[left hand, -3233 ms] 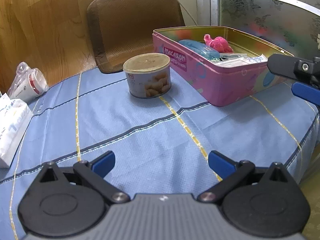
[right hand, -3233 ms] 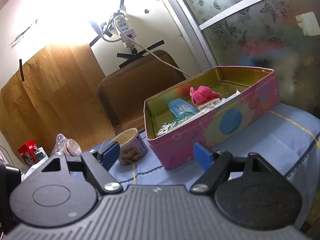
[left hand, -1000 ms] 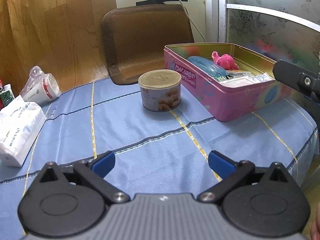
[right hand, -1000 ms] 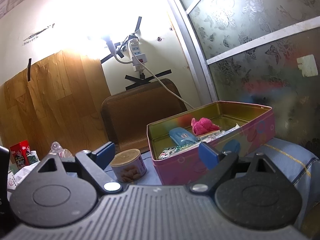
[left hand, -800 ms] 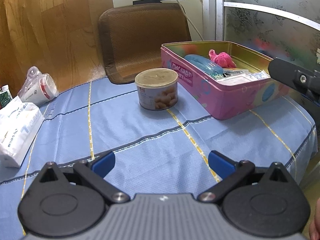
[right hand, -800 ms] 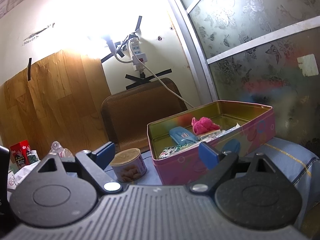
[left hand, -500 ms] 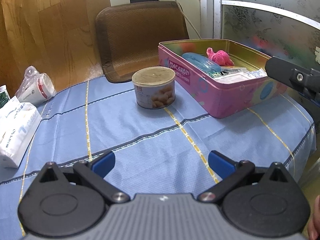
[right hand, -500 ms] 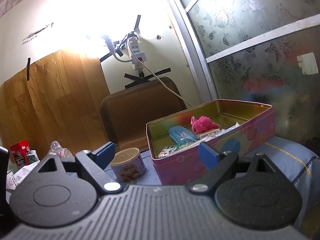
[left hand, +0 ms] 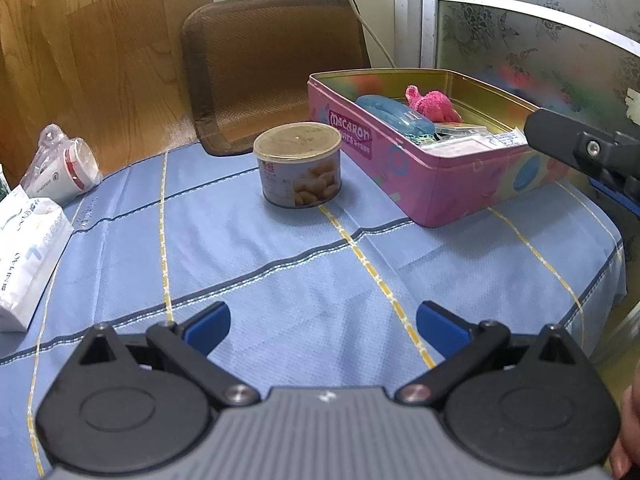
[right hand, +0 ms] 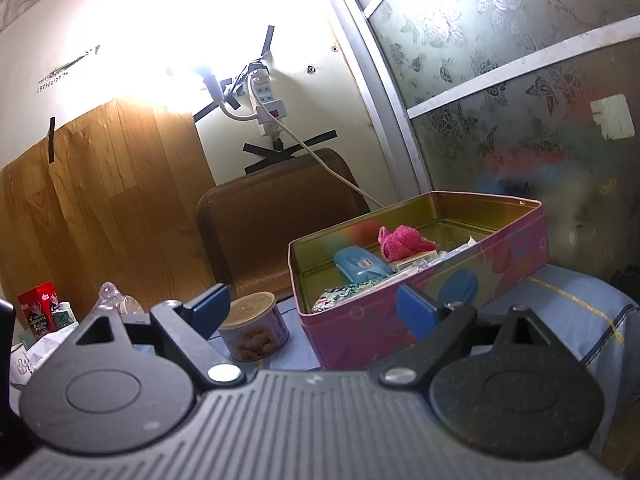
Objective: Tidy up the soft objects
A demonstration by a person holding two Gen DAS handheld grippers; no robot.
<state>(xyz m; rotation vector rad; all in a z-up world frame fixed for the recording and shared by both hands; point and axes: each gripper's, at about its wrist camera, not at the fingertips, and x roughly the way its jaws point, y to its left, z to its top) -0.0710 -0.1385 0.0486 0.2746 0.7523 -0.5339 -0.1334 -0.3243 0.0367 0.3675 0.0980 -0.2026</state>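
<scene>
Blue tablecloth (left hand: 248, 248): pink tin (left hand: 432, 184) holding pink plush (right hand: 402, 242); left gripper (left hand: 322, 320), right gripper (right hand: 312, 304) agape, empty; next, reach plush.

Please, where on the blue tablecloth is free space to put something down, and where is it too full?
Free: the wide stretch of tablecloth between the left gripper, the round can and the pink tin. Also free, the strip between the can and the tissue pack. Crowded: inside the tin, around the pink soft toy, and the far left edge.

"MACARON" on the pink tin (left hand: 436, 184); smaller print seems illegible.
</scene>
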